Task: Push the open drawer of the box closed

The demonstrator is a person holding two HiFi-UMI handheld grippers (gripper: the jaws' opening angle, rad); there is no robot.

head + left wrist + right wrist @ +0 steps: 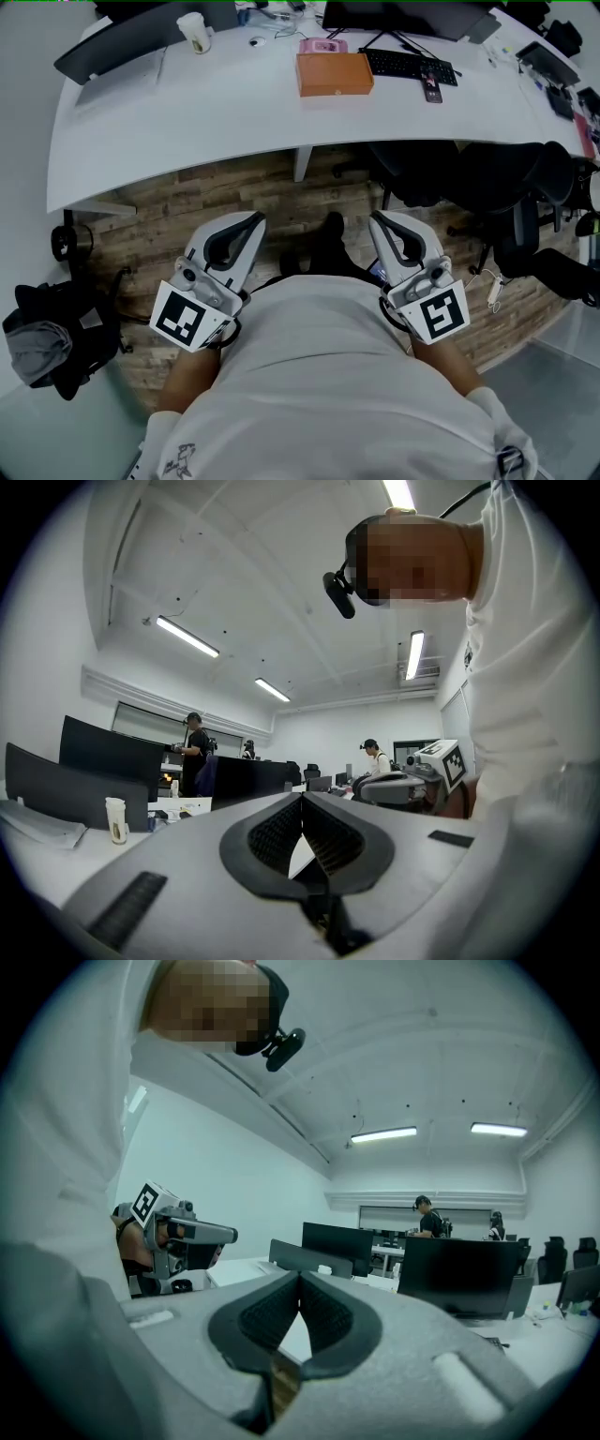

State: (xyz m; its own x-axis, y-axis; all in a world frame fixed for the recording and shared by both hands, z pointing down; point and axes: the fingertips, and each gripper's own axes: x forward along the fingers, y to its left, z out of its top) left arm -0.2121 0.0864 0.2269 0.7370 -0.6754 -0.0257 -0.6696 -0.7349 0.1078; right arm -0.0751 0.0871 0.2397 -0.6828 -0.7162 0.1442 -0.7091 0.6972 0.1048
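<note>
- Held the left gripper (256, 220) low in front of the white-shirted torso (328, 375), above the wood-plank floor (159, 211); closed it fully, dark ribbed pads (278, 832) meeting at the tips, with nothing gripped.
- Held the right gripper (377, 220) level with it on the other side, likewise clamped together on nothing, pads touching at the front.
- Pointed both toward the curved white desk (187, 131), well short of its near edge.
- Found the orange box (335, 73) far up on that desk, near the middle, well apart from either gripper and touched by neither.
- Could not tell the drawer's position from the head view at that range; saw only a small pale spot low on the box's near face.
- Noted a pink item (322, 45) just behind the box, a black keyboard (410, 64) to its right, and a dark phone (432, 86) beside the keyboard's near end.
- Spotted a paper cup (195, 32) toward the desk's left end, next to a dark screen (122, 42).
- Saw black office chairs (506, 187) under the desk at right and a black bag (56, 337) on the floor at far left.
- Caught other people (195, 747) standing among dark monitors in the background of both gripper views.
</note>
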